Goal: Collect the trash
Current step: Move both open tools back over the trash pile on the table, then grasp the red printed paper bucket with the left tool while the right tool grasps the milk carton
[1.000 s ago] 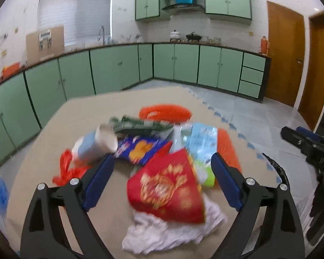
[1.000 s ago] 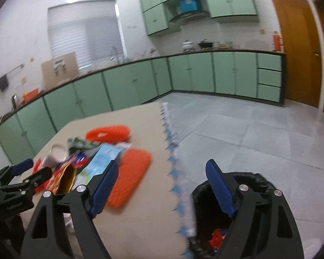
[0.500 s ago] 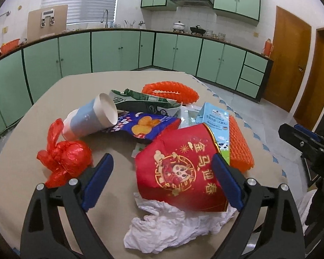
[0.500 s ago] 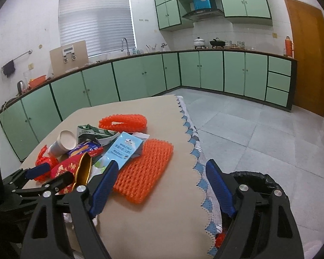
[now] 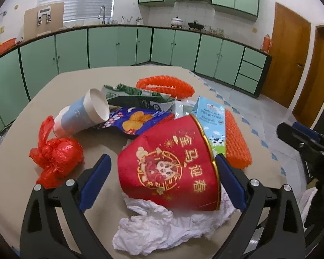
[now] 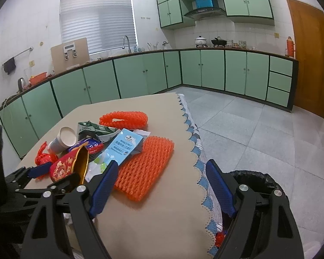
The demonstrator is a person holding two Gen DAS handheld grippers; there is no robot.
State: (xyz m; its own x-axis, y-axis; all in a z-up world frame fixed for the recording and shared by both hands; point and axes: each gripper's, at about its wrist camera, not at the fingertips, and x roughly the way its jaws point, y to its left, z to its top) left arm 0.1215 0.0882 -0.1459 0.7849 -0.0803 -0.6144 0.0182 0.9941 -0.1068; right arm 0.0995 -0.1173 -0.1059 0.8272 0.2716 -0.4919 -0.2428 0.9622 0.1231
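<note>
A pile of trash lies on the tan table [image 5: 32, 112]. A crushed red paper bucket [image 5: 170, 168] lies on a white tissue [image 5: 162, 228], between the open jaws of my left gripper [image 5: 162, 177]. Around it are a tied red plastic bag [image 5: 56, 155], a blue-and-white paper cup [image 5: 82, 116], a blue snack wrapper [image 5: 136, 120], a green carton [image 5: 136, 99], a blue milk carton [image 5: 210, 116] and two orange foam nets [image 5: 235, 142]. My right gripper [image 6: 162, 185] is open and empty above the table's edge, beside the orange net [image 6: 144, 168].
A black-lined trash bin [image 6: 254, 181] stands on the grey floor right of the table, with some red trash inside. Green cabinets [image 6: 140, 75] line the walls. The table's scalloped blue edge [image 6: 196, 151] runs along the right side.
My left gripper has lowered and closed in on the red bucket. My right gripper has swung left, from over the bin towards the table and the orange net.
</note>
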